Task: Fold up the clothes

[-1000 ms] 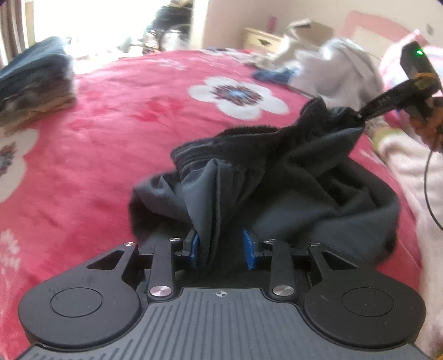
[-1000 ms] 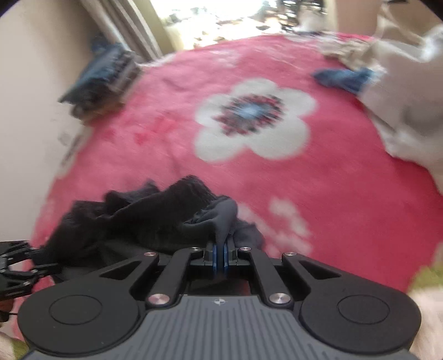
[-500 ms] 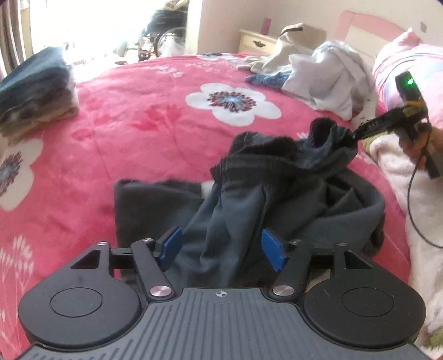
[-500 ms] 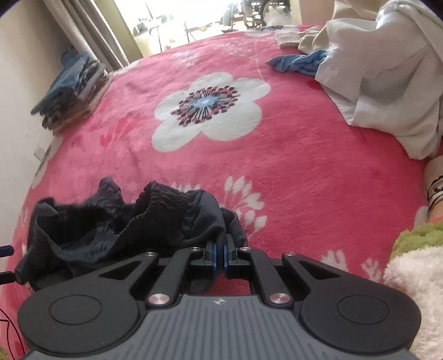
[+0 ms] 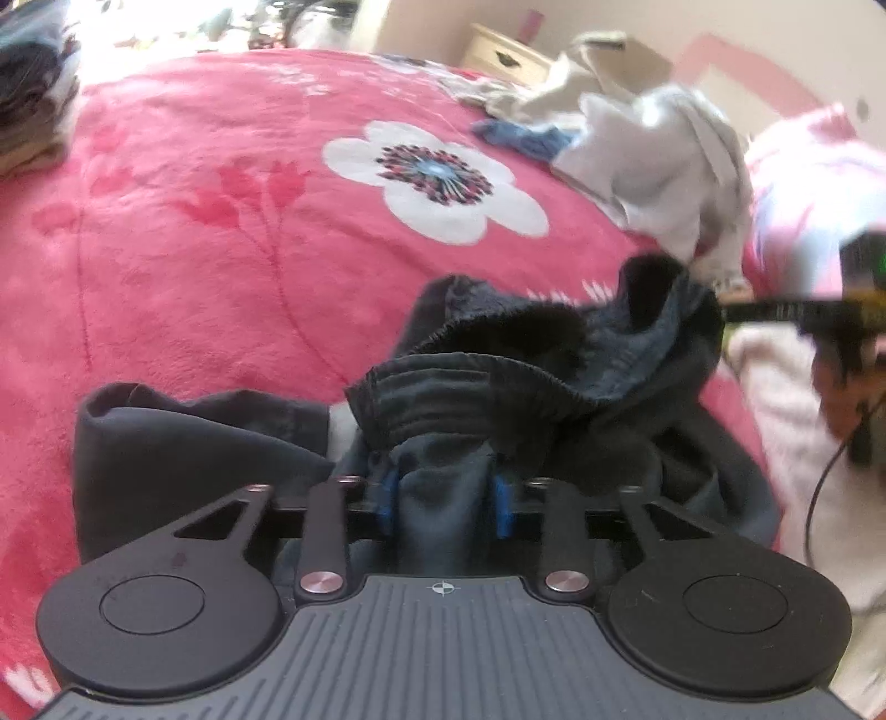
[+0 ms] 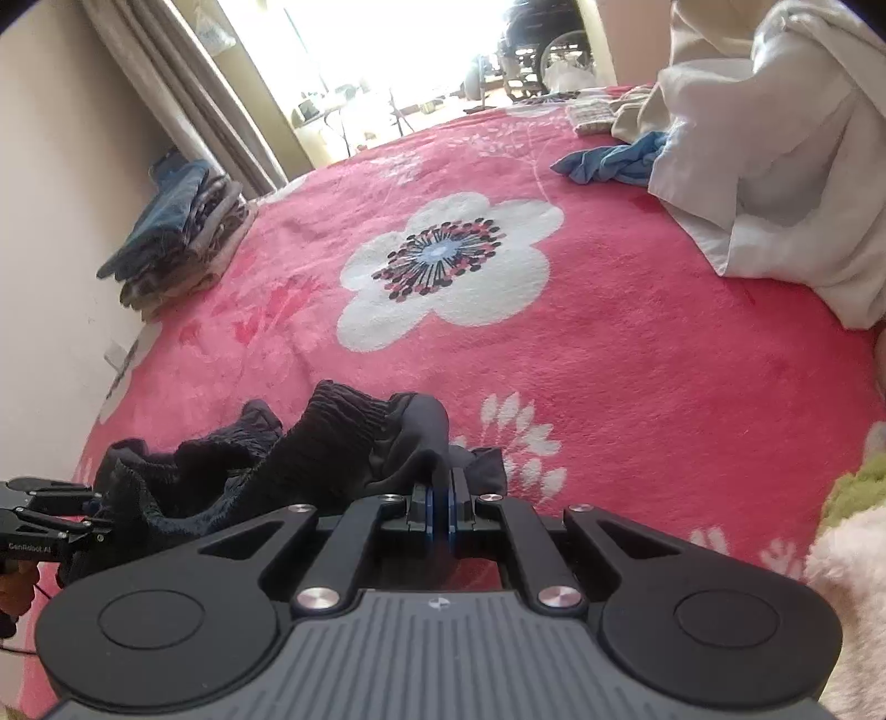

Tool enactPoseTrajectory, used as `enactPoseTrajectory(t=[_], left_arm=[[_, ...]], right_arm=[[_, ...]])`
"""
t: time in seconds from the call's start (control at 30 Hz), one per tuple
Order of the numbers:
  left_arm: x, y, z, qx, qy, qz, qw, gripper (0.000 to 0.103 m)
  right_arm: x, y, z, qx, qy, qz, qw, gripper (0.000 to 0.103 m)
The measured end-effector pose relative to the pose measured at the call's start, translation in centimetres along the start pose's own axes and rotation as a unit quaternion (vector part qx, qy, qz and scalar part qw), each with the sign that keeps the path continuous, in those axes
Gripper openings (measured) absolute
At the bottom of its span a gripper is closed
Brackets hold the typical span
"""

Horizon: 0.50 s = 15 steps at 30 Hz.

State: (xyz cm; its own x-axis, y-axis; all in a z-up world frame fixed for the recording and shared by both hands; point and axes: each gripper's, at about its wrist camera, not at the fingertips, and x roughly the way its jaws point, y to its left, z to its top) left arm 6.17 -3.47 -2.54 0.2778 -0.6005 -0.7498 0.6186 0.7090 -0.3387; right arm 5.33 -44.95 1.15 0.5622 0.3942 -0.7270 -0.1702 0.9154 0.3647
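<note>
Bright daylight through a wide window (image 6: 421, 50), washed out, with a beige curtain (image 6: 166, 83) hanging at its left against a plain cream wall (image 6: 50, 221). Pale wooden nightstand (image 5: 506, 52) in the far corner, beside a pink headboard (image 5: 736, 66). Pink floral blanket (image 6: 609, 343) spread across the bed.

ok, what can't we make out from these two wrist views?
- Left wrist: the dark garment bunches between the left gripper fingers, hiding how firm the grip is.
- Left wrist: the right gripper is motion-blurred at the frame edge; its fingers are unreadable.
- Right wrist: the right gripper body hides the garment's lower part.
- Right wrist: the folded stack is too small to count items.
</note>
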Motion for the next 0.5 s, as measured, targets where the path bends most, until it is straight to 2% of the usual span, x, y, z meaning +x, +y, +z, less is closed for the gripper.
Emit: enactPoseTrajectory(t=[0.1, 0.23, 0.37, 0.5], left_arm=[[-0.9, 0.2, 0.0, -0.02, -0.024, 0.006, 0.9995, 0.011], [-2.8, -0.2, 0.1, -0.046, -0.078, 0.029, 0.9955, 0.007], [-6.5, -1.5, 0.4, -0.062, -0.155, 0.055, 0.9844, 0.006], [-11.5, -3.7, 1.6, -0.041, -0.236, 0.079, 0.9678, 0.005]], right_arm=[[0.1, 0.4, -0.1, 0.006, -0.024, 0.003, 1.0, 0.005], [-0.9, 2.0, 0.0, -0.01, -0.086, 0.004, 0.996, 0.005], [-3.0, 4.8, 0.5, -0.051, -0.142, -0.014, 0.988, 0.005], [-6.7, 7.9, 1.8, -0.058, -0.205, -0.002, 0.977, 0.005]])
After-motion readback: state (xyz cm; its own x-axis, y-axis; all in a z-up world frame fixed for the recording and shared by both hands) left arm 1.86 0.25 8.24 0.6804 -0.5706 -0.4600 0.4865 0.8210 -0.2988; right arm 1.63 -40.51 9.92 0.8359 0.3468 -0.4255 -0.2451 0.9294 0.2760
